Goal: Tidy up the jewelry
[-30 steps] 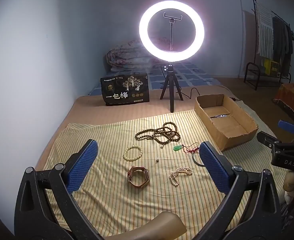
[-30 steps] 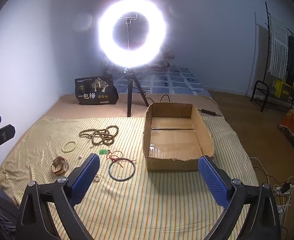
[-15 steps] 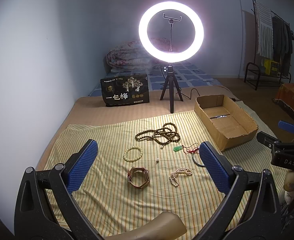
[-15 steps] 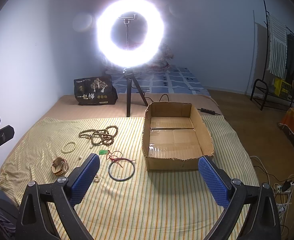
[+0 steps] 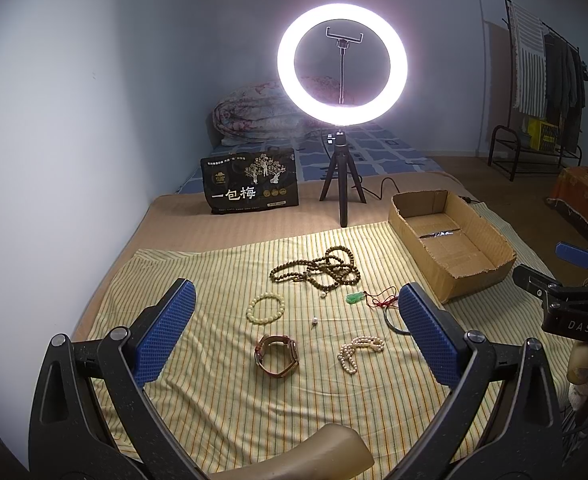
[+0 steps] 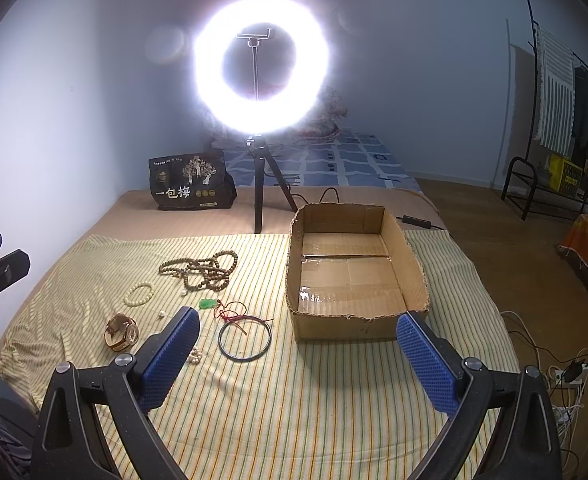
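Two grippers, left [image 5: 291, 338] and right [image 6: 298, 354], hover with jaws released, unchanged from earlier. Black bag [image 5: 249, 185] reads "一包梅"; right gripper body reads "DAS". Brown bead necklace [image 5: 318, 270] lies on yellow striped cloth [image 5: 221, 392], beside open cardboard box [image 6: 412, 264].

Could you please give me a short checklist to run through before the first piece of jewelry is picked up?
1. Left gripper open and holding nothing: ok.
2. Right gripper open and holding nothing: ok.
3. Cardboard box open on top with room inside: ok.
4. Pieces lying apart on the striped cloth: watch, pale bead bracelet, pearl strand and thin bangle ok; the pendant's red cord reaches the bangle, not ok.
5. Long brown bead necklace free of tangles: not ok, it lies in overlapping loops.
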A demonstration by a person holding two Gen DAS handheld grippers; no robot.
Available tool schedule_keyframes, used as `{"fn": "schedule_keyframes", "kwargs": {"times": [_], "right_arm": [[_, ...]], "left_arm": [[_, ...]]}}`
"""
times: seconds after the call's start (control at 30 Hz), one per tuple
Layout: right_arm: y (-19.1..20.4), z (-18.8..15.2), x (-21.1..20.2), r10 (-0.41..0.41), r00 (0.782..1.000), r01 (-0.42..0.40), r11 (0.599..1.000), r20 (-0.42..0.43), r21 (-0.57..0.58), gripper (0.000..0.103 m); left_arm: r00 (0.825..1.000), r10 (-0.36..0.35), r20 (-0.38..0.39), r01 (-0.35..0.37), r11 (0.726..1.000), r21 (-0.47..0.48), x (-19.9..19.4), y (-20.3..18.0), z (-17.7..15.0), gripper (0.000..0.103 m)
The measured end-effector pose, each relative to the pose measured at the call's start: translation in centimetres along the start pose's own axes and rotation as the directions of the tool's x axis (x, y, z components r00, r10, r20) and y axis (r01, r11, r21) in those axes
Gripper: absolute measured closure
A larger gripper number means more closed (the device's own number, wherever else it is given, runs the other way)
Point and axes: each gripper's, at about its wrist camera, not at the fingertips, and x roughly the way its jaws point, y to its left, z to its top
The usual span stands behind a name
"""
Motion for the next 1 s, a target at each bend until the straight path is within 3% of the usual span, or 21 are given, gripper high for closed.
{"fn": "schedule_keyframes", "kwargs": {"times": [1.0], "right_arm": [[0.33, -0.22, 0.07, 0.009, 1.0, -0.009, 1.0, -0.009, 0.007, 0.003]], "left_arm": [[1.0, -0.001, 0.0, 0.001, 1.0, 0.002, -0.06, -0.04, -0.03, 0.0]]}}
